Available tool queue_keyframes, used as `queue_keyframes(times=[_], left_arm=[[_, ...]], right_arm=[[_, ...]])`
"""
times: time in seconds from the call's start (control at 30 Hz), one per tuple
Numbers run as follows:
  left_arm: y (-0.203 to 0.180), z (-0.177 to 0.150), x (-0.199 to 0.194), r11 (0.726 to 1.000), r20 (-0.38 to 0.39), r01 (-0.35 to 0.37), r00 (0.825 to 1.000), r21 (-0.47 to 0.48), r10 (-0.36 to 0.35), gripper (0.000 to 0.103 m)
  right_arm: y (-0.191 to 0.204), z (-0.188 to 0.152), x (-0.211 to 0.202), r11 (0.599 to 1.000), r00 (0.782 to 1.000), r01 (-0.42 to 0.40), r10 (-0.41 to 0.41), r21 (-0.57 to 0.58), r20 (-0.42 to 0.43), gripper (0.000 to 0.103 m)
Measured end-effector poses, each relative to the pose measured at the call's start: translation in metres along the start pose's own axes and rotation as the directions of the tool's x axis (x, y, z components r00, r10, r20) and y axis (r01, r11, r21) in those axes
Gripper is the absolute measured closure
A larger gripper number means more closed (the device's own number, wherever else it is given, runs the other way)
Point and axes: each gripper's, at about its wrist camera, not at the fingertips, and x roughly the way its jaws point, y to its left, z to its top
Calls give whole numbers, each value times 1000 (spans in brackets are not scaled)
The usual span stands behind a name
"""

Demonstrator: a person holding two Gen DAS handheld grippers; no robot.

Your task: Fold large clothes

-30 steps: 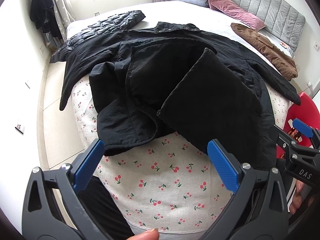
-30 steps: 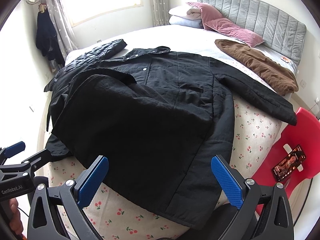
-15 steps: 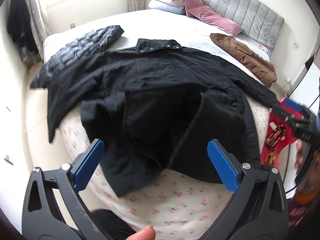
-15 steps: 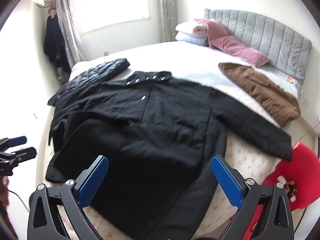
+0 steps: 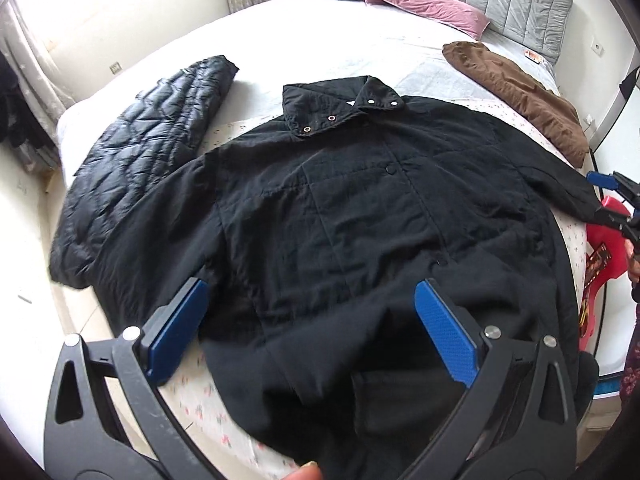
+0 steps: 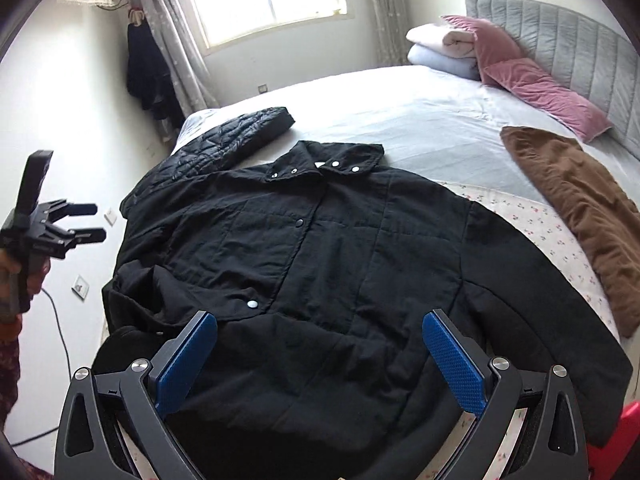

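Note:
A large black quilted coat (image 5: 352, 216) lies front up on the bed, collar toward the headboard; it also shows in the right wrist view (image 6: 340, 264). Its lower hem is rumpled and folded over near me. My left gripper (image 5: 312, 332) is open and empty, held above the coat's lower part. My right gripper (image 6: 320, 360) is open and empty above the hem. The left gripper shows at the left edge of the right wrist view (image 6: 80, 222), off the bedside. The right gripper shows at the right edge of the left wrist view (image 5: 612, 196).
A black puffer jacket (image 5: 148, 136) lies left of the coat. A brown garment (image 6: 580, 208) lies on the right of the bed. Pink pillows (image 6: 532, 80) and folded bedding sit by the grey headboard (image 5: 516, 4). A red chair (image 5: 604, 252) stands at the right.
Both grippers have risen and moved forward over the coat. The coat's folded-over lower flap now lies flatter, with the front and snaps showing.

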Motion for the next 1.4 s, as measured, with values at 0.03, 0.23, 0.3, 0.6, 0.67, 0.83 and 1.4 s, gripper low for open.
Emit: queue_keyframes(times=[0.03,0.23,0.3,0.6,0.67,0.83,1.4], left_arm=[[4,9,11,1000,0,15,1000,7,-15,0],[12,62,87,995,2,42,999,89,-42,0],[13,75,112,992,-8,64,998,107,-63,0],[25,124,196,977,-17,-2,1000,211,6,0],[34,137,207,978,-4,-5,1000,207,6,0],[64,156,235,976,-19,-90,995,197,95,1],[119,118,277,996,-143,23,989,-84,-35,27]], right_arm=[[-5,5,10,1000,1000,-7,7,-1,-16,0],[-38,42,87,996,992,-73,77,44,-104,0],[-47,51,115,997,988,-75,79,34,-135,0],[-121,99,172,998,992,51,-46,38,-117,1],[-141,113,182,992,988,118,-113,40,-104,2],[-168,128,212,982,981,172,-164,77,-107,2],[-152,106,257,976,964,212,-202,42,-171,22]])
